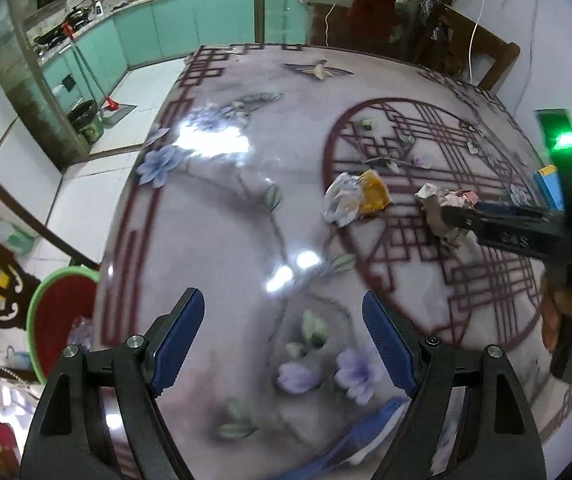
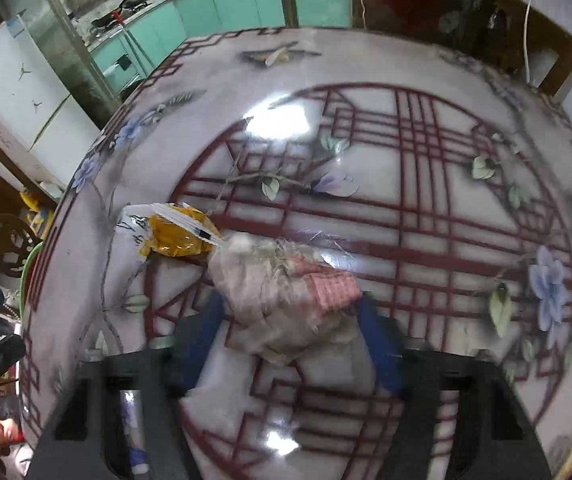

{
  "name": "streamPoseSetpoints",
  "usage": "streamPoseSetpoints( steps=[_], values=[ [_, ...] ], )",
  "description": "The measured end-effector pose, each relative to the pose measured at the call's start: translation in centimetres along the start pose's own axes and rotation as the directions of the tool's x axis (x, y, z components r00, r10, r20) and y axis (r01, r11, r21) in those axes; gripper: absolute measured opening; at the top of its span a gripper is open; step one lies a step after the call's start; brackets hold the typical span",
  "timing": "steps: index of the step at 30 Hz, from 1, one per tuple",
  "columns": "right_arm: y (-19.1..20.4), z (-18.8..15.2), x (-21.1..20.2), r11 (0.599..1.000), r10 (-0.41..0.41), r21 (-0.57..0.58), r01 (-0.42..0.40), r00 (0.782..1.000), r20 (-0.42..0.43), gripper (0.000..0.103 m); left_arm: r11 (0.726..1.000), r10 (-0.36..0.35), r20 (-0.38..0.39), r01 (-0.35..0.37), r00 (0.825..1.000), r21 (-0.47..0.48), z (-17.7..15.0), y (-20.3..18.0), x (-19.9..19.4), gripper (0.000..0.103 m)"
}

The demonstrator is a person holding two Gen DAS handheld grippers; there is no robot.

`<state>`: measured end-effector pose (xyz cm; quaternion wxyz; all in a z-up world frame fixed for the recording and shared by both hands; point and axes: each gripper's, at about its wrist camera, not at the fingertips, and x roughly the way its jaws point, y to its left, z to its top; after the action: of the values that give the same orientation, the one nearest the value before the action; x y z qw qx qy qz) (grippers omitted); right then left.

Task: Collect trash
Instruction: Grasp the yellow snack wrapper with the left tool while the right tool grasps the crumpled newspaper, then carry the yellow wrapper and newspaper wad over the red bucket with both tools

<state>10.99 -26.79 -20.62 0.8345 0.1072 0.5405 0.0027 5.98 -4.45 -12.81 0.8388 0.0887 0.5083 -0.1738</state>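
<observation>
My right gripper (image 2: 290, 320) brackets the crumpled wrapper (image 2: 286, 296) — grip unclear — my left gripper (image 1: 284, 344) gapes empty beside the green-rimmed bin (image 1: 52, 312) holding plastic.

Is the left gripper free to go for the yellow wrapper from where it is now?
Probably yes: the left gripper is open and empty, with bare table between it and the yellow wrapper.

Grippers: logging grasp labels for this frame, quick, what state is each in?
Left gripper: open, nothing between its fingers.
Right gripper: around the crumpled paper wad; cannot tell whether the pads press it.
</observation>
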Motion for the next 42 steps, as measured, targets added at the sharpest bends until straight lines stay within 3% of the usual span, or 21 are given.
streamPoseSetpoints(
  steps=[2,8,16,17,18,19,20,29,36,42],
  values=[
    [-0.6,-0.2,-0.8,1.0,0.014,0.005,-0.014,1.0,0.022,0.045,1.0,0.006,-0.004,-0.006,1.0,0.0,0.9,-0.8,0.9,0.081],
    [-3.7,-1.5,-5.2,0.998,0.0,0.065,-0.008,0.993,0.121,0.045,1.0,0.014,-0.012,-0.014,1.0,-0.014,4.0,-3.2,4.4,0.081],
    [-6.3,-2.7,-5.8,0.99,0.02,0.137,-0.037,0.993,0.121,0.045,0.994,-0.038,-0.057,0.032,0.998,-0.104,6.7,-5.7,9.7,0.081],
    [-6.4,-2.8,-5.7,0.989,0.023,0.141,-0.039,0.993,0.117,0.045,0.993,-0.047,-0.061,0.04,0.997,-0.107,6.8,-5.9,10.1,0.077],
    [-6.6,-2.8,-5.7,0.989,0.026,0.144,-0.042,0.993,0.116,0.045,0.994,-0.048,-0.072,0.04,0.996,-0.102,6.7,-6.1,10.6,0.058],
    [-6.6,-2.8,-5.6,0.988,0.029,0.146,-0.045,0.993,0.113,0.045,0.995,-0.048,-0.093,0.039,0.995,-0.094,6.7,-6.3,11.0,0.045],
    [-6.6,-2.8,-5.5,0.988,0.03,0.146,-0.046,0.993,0.111,0.045,0.995,-0.055,-0.111,0.045,0.992,-0.09,6.7,-6.4,11.3,0.022],
    [-5.2,-3.0,-6.9,0.988,0.042,0.139,-0.062,0.99,0.137,0.046,0.994,-0.07,-0.029,0.067,0.997,-0.088,5.4,-4.7,5.7,0.013],
    [-3.5,-4.1,-9.2,0.986,0.06,0.144,-0.086,0.982,0.177,0.046,0.997,-0.002,0.049,0.006,0.999,-0.083,3.1,-3.0,-0.4,0.013],
    [-1.4,-4.9,-10.6,0.989,0.073,0.112,-0.096,0.978,0.193,0.046,0.993,0.032,0.096,-0.021,0.995,-0.114,1.5,-1.3,-3.3,0.013]
  ],
)
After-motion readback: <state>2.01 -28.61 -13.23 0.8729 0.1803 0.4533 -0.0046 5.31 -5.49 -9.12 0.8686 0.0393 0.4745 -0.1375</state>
